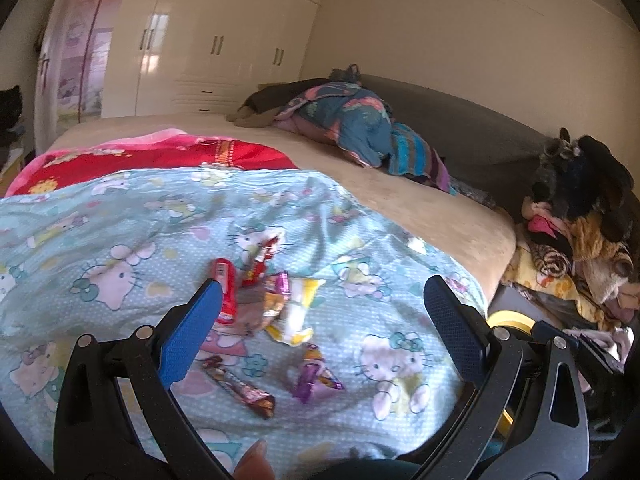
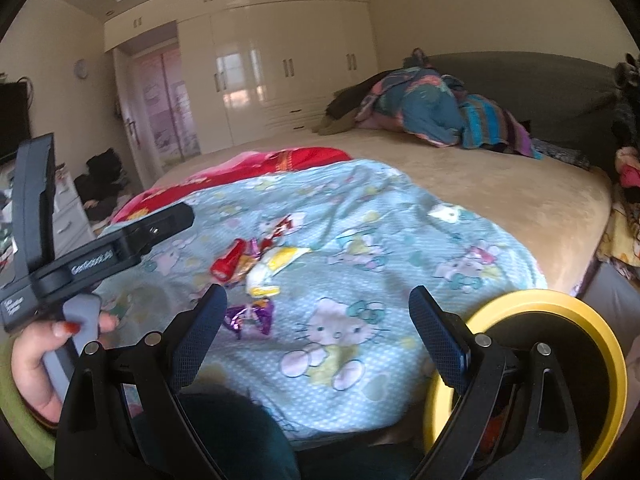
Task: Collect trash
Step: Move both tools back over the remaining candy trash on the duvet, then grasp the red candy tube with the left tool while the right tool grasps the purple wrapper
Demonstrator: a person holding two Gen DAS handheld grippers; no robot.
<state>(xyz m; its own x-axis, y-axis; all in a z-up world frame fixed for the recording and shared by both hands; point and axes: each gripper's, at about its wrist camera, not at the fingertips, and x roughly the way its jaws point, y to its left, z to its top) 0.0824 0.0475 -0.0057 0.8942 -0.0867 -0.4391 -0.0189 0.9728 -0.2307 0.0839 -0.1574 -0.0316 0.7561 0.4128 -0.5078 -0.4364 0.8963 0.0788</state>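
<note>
Both grippers are open wide and hold nothing. The left gripper (image 1: 322, 294) hangs over a little heap of candy wrappers (image 1: 272, 296) on the blue cat-print blanket (image 1: 120, 216). Its left pad is just beside the red wrapper (image 1: 225, 290). A brown wrapper (image 1: 240, 386) and a purple wrapper (image 1: 310, 374) lie a bit nearer, apart from the heap. The right gripper (image 2: 316, 316) waits farther back, with the purple one just beside its left pad.

I think the job is just starting, since all the trash seems to be on the bed. The next move should be to go down on one wrapper and squeeze. The wrappers are thin and flat, and the blanket is soft, so the pads could pinch the cloth too.

Only the right view shows the yellow-rimmed bin (image 2: 560, 360) well, down beside the bed, where the trash likely goes. It also shows the person's hand (image 2: 36, 356) gripping the left tool's handle. The left view shows only a bit of the yellow rim, but it gives a better look at each wrapper.
</note>
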